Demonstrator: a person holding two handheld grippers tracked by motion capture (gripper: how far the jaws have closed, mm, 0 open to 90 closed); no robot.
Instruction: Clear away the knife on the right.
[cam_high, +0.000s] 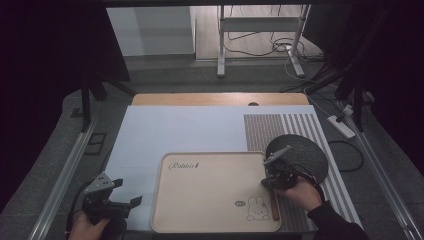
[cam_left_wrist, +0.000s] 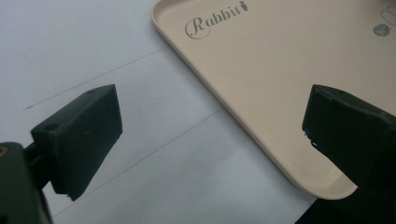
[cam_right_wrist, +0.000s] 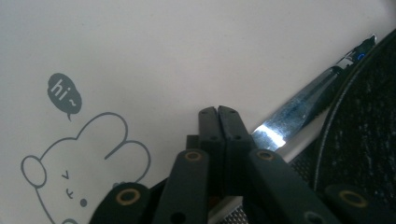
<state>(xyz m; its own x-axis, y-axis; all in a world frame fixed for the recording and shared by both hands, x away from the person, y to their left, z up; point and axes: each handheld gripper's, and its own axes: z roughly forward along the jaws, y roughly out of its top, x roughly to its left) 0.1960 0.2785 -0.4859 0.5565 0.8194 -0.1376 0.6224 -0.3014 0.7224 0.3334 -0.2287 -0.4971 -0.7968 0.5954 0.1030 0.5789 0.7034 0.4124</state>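
Right tool: its jaws (cam_right_wrist: 218, 109) are pressed together, low over the right edge of the tray. The knife passes right beside and under them, and I cannot tell whether they nip it or only rest against it.
Knife: it lies along the tray's right rim. The shiny blade (cam_right_wrist: 299, 105) runs away from the tool toward the round dark mat (cam_right_wrist: 369, 126), and the brown handle (cam_high: 274, 204) points back toward my side.
Tray: a beige tray (cam_high: 210, 195) with a printed rabbit and "Rabbit" lettering. It sits on the white sheet (cam_high: 190, 130) that covers the table, and its right rim lies close to the mat.
Left tool: its jaws (cam_left_wrist: 212, 126) are spread wide with nothing between them. It hangs just off the tray's near left corner (cam_left_wrist: 327, 186), over the white sheet.
Step in hand: I judge this to be handling the knife at the tray's edge.
Doing it well: I would grip at the handle or the blade's root, not the slick flat. I would keep the knife level and watch that the tip clears the mat's edge. The left tool could steady the tray's corner if the tray starts to slide.
High view gives: the whole layout, with both tools well apart, the knife's handle, and the striped placemat (cam_high: 300, 125) under the mat.
Right gripper view gives: the blade's shine and tip, and how close the jaws are to it.
Left gripper view gives: the gap between the left tool's jaws and the tray's corner.
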